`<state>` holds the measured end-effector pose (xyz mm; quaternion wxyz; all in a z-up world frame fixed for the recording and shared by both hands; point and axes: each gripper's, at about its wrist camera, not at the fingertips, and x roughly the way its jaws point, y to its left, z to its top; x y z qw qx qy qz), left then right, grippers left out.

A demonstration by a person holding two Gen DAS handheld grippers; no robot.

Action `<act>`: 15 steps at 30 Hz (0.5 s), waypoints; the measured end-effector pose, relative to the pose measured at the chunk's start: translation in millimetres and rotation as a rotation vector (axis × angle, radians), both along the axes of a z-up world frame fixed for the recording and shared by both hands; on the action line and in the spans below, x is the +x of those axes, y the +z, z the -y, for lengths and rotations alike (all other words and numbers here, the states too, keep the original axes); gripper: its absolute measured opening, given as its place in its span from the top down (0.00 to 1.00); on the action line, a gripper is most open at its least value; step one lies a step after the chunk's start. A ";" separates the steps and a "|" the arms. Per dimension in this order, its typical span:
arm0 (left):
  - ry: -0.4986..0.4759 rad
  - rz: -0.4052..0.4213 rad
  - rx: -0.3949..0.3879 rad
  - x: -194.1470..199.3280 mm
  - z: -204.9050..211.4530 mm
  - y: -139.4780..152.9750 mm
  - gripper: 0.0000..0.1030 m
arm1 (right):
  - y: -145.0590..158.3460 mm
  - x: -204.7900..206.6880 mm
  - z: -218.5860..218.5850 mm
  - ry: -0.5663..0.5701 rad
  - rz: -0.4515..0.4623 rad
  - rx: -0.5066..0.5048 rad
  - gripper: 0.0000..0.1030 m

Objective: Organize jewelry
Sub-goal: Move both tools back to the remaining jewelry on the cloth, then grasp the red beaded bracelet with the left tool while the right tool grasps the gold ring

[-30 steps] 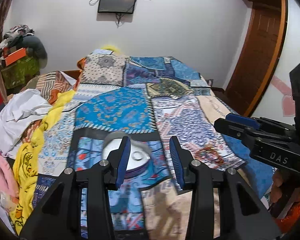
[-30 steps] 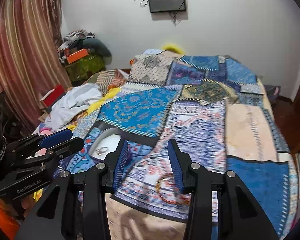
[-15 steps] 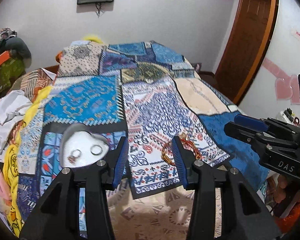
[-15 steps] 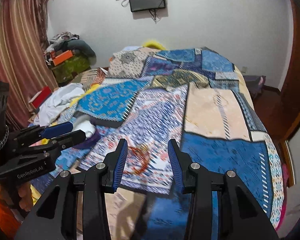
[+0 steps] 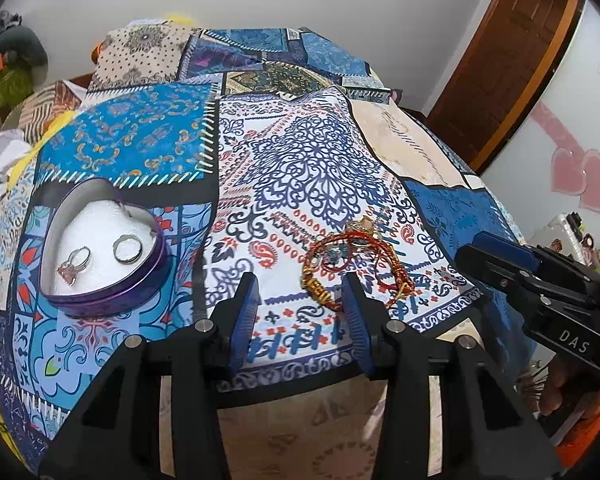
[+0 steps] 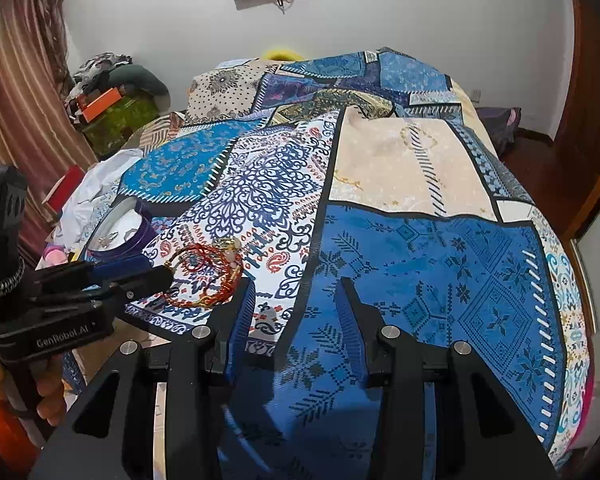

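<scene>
Closer to the bedspread point(image 5: 308, 168) than half a second ago, in both views. In the left view, red and gold bracelets point(image 5: 352, 266) now larger and lower in frame, heart-shaped tin point(image 5: 102, 246) now fully in sight at left. In the right view, bracelets point(image 6: 206, 274) shifted left and grown bigger, tin point(image 6: 120, 232) partly hidden behind the other tool.

Left gripper point(image 5: 302, 290) spread wide, holding nothing, low over the white patterned patch. Bracelets lying in a tangled heap just ahead of its right finger, the near gold end almost at the fingertip; touching or not cannot be told. Tin well to the left of the fingers, open, with two rings point(image 5: 100, 258) on its white lining.

Right gripper point(image 6: 296, 294) also spread, empty, over the dark blue patch; bracelets off to its left, just beyond the left finger.
</scene>
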<state>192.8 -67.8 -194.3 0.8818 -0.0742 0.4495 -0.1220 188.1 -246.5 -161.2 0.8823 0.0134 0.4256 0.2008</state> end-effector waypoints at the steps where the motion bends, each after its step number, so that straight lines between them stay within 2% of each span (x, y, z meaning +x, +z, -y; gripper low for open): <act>1: -0.003 0.004 0.005 0.1 2.2 0.1 0.63 | -1.2 0.6 0.3 0.000 -0.003 0.001 0.63; 4: 0.006 0.002 0.002 1.2 6.7 -3.2 0.73 | -3.4 1.9 0.0 0.002 -0.009 0.007 0.63; 6: 0.010 0.008 0.021 1.5 10.0 -4.5 0.85 | -4.4 1.6 -0.1 0.004 -0.012 0.010 0.63; 9: 0.000 0.015 0.041 0.7 14.4 -4.9 0.94 | -4.5 1.4 -1.6 0.007 -0.014 0.013 0.63; 15: -0.018 0.038 0.037 -3.8 13.9 4.2 0.95 | -0.6 -0.2 -1.9 0.007 -0.007 0.015 0.63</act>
